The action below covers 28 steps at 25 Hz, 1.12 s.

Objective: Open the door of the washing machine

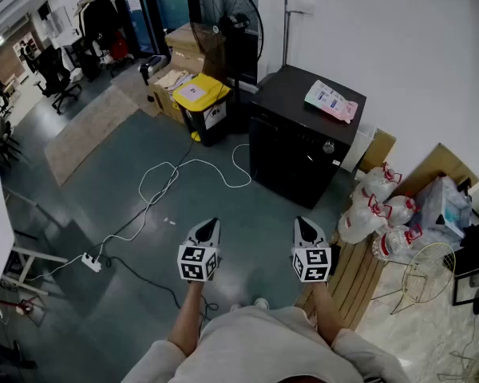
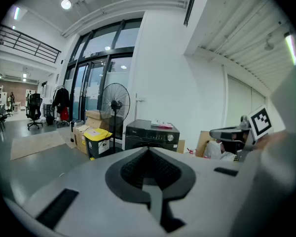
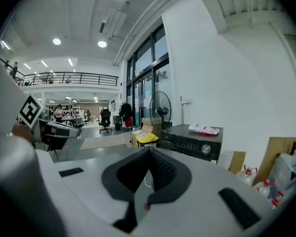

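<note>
The washing machine point(image 1: 303, 146) stands against the wall with a packet point(image 1: 331, 100) lying on its top, well ahead of the left gripper point(image 1: 214, 223) and the right gripper point(image 1: 301, 222). Left of it stands a bin point(image 1: 201, 106), with cardboard boxes point(image 1: 184, 45) and a fan point(image 1: 227, 14) behind that. To its right, bags of bottles point(image 1: 381, 207) lie beside a wooden pallet point(image 1: 355, 276), and a cable point(image 1: 176, 175) trails over the floor point(image 1: 104, 182) to a power strip point(image 1: 91, 262) at the left.

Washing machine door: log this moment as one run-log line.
stage: before contact | washing machine: door shut, untouched | left claw: shut, empty | right claw: shut, empty
</note>
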Each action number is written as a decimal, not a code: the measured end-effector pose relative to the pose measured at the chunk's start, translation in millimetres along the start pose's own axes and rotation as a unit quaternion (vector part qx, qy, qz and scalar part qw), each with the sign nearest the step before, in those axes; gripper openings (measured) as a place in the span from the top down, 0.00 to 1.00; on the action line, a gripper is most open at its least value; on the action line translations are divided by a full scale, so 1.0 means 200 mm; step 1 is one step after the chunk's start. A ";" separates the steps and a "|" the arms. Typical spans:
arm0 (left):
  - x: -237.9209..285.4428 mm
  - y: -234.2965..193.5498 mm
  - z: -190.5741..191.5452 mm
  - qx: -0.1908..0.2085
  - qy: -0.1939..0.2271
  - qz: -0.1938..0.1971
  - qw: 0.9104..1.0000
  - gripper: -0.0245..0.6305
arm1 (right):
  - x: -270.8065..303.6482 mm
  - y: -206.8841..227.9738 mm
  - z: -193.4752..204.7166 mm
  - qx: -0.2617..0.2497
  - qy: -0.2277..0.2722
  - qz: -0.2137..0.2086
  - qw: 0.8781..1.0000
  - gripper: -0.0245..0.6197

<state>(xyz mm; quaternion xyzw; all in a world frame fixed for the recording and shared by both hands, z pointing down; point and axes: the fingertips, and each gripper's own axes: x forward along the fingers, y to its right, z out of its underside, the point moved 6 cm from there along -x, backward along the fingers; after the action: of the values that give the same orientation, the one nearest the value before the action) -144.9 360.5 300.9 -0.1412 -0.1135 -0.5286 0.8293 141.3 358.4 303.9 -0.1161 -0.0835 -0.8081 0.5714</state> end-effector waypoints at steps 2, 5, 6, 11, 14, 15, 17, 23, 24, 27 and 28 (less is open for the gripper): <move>0.01 0.01 -0.01 0.000 0.001 0.000 1.000 0.95 | 0.00 0.02 0.00 -0.001 0.000 -0.001 1.000 0.96; 0.02 0.03 -0.01 0.000 0.001 -0.002 1.000 0.95 | 0.00 0.04 0.01 -0.004 -0.002 -0.004 1.000 0.96; 0.03 0.04 0.00 0.000 0.001 -0.002 1.000 0.95 | -0.01 0.04 0.02 -0.005 -0.003 -0.005 1.000 0.96; 0.06 0.09 -0.01 -0.003 0.003 -0.006 1.000 0.95 | 0.01 0.10 0.02 -0.004 -0.003 -0.015 1.000 0.96; 0.08 0.12 -0.01 -0.004 0.004 -0.010 1.000 0.95 | 0.01 0.12 0.02 -0.007 -0.003 -0.020 1.000 0.96; 0.08 0.13 -0.01 -0.004 0.004 -0.011 1.000 0.95 | 0.01 0.13 0.02 -0.009 -0.003 -0.023 1.000 0.96; 0.09 0.14 0.00 -0.005 0.003 -0.014 1.000 0.95 | 0.02 0.14 0.03 -0.011 -0.004 -0.026 1.000 0.96; 0.12 0.16 0.02 -0.007 0.000 -0.021 1.000 0.95 | 0.05 0.18 0.06 -0.012 -0.008 -0.031 0.999 0.96; 0.12 0.15 0.03 -0.008 0.000 -0.023 1.000 0.95 | 0.06 0.18 0.06 -0.012 -0.008 -0.032 0.999 0.96; 0.15 0.11 0.02 -0.010 0.000 -0.027 1.000 0.95 | 0.12 0.17 0.06 -0.012 -0.007 -0.034 0.999 0.96; 0.17 0.09 0.02 -0.010 -0.001 -0.028 1.000 0.95 | 0.14 0.17 0.05 -0.012 -0.007 -0.034 0.999 0.96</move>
<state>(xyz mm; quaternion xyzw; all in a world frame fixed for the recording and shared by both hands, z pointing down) -114.0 341.1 313.6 -0.1469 -0.1126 -0.5527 0.8126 165.8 324.7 321.9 -0.1257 -0.0820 -0.8273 0.5414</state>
